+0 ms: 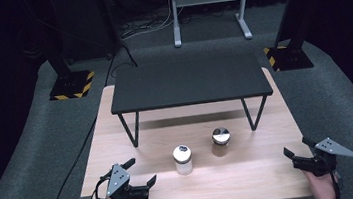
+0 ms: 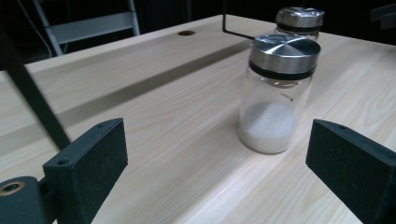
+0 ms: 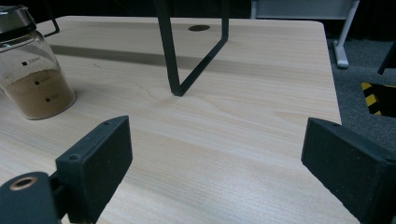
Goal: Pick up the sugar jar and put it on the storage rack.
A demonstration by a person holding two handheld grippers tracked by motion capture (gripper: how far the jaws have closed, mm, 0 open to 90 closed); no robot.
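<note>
While both hands sit low at the near edge of the pale wooden table (image 1: 254, 181), nothing is gripped yet, so this looks like the approach before a first pick. The left gripper (image 1: 140, 171) has its jaws spread wide and empty, aimed at the clear glass jar of white powder with a brushed steel lid (image 1: 183, 159), which stands near the table's middle, in front of the low black metal shelf (image 1: 190, 82). In the left gripper view that jar (image 2: 276, 93) sits ahead, nearer the right-hand jaw, well apart from both. It stands upright, long axis vertical, lid up. Just beyond it is the second glass jar holding brown powder (image 1: 221, 141), also upright. The right gripper (image 1: 298, 150) waits wide open too, holding nothing. Next, I'd judge, the left needs to slide forward, centre the jar between the jaws and close on the glass below the lid.
</note>
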